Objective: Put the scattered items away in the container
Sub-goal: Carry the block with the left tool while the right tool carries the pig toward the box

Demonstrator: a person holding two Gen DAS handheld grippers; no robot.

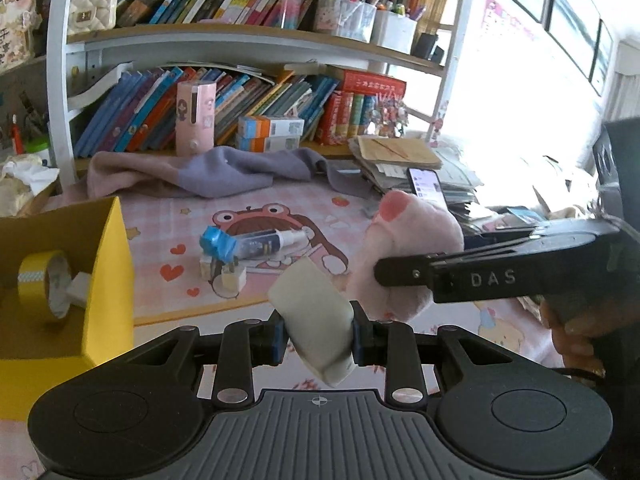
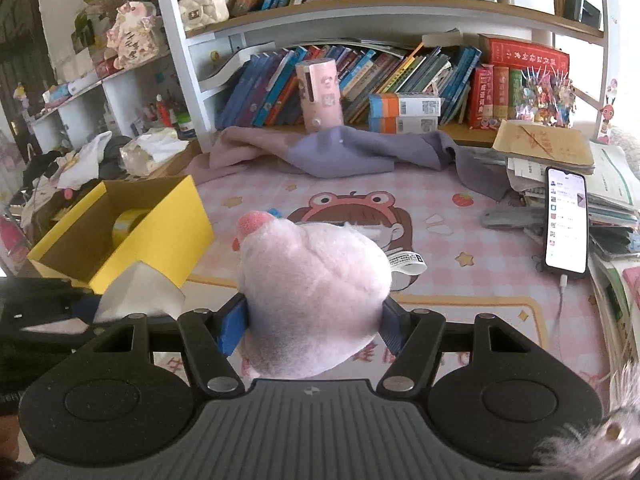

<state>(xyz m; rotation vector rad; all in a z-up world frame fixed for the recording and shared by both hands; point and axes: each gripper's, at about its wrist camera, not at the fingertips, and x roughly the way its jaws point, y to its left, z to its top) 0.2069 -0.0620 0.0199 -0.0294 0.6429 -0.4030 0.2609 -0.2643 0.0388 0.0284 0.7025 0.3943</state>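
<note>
Both grippers loaded beside the yellow box (image 2: 120, 236)

The left gripper (image 1: 318, 338) pinches a white eraser block (image 1: 312, 312); the right gripper (image 2: 314, 320) clamps a pink plush toy (image 2: 312, 292).

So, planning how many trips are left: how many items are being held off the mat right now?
2: a white tube in the left gripper, a pink plush toy in the right gripper.

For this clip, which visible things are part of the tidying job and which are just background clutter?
Job items:
- yellow box, tape roll already inside
- white tube in left gripper
- pink plush in right gripper
- blue-capped tube and small erasers on the mat

Just lying about:
- purple cloth
- phone
- shelf books
- paper stack
</note>
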